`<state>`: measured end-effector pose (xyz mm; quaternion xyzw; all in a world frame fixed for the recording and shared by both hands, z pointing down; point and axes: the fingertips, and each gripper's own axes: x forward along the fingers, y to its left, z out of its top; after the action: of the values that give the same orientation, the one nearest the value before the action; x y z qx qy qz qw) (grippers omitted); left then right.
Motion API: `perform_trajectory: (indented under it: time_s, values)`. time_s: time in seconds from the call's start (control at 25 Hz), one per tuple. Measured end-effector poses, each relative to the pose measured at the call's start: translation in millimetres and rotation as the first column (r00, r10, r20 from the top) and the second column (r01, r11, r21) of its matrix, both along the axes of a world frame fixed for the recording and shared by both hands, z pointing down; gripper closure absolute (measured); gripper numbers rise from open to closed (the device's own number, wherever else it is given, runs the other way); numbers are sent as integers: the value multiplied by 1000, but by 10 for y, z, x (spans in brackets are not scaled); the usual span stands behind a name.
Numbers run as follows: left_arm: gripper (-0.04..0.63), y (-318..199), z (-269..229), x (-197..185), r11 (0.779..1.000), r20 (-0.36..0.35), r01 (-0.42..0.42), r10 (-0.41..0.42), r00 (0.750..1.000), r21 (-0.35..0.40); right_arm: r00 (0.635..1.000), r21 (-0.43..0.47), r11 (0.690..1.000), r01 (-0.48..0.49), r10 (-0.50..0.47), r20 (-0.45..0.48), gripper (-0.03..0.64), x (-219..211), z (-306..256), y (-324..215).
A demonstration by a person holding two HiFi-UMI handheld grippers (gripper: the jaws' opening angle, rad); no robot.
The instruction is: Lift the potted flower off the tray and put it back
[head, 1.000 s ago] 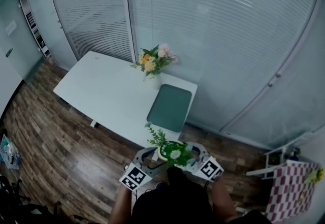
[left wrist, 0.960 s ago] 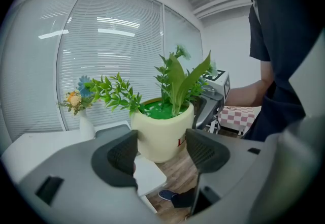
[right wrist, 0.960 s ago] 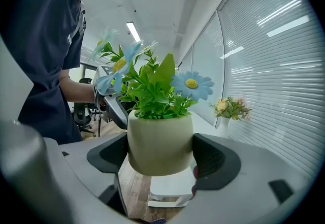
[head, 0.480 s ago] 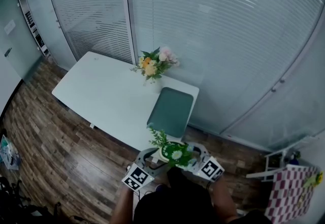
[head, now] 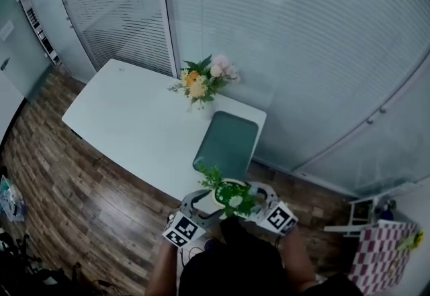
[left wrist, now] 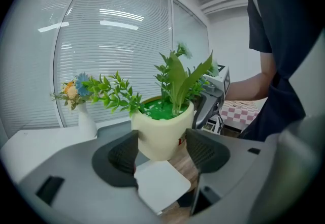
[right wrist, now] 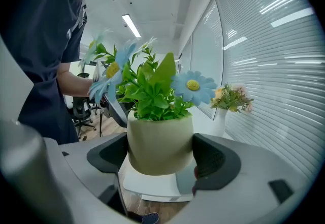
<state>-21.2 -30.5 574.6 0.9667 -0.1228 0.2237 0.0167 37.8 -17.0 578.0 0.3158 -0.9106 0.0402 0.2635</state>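
While the potted flower [head: 230, 198] hangs in the air above the near edge of the white table [head: 127, 123], off the tray, the left gripper [left wrist: 162, 149] and right gripper [right wrist: 161, 157] each pinch its cream pot from opposite sides; keep both squeezes even and the pot upright; carry it forward and lower it squarely onto the green tray [head: 228, 143]; stop short of the vase of flowers [head: 201, 86] beyond.

- Brown wood-plank floor [head: 60, 201] runs under everything.
- A long white tabletop [head: 127, 120] stands at an angle on it.
- Glass walls with lowered blinds [head: 302, 39] close off the far side.
- Ceiling strip lights [right wrist: 131, 25] are lit.
- A checkered cloth [head: 376, 254] lies at the lower right.
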Motion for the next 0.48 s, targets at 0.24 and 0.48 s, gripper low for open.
perform_trajectory:
  time_s: [0.24, 0.48]
  values:
    - [316, -306, 128, 101, 1000, 27, 3, -2, 1000, -17, 1000, -22, 1000, -6, 6, 4, 230, 110, 153, -298]
    - [316, -532, 258, 166, 999, 42, 23, -22, 999, -35, 1000, -41, 999, 16, -15, 11, 230, 171, 297, -534]
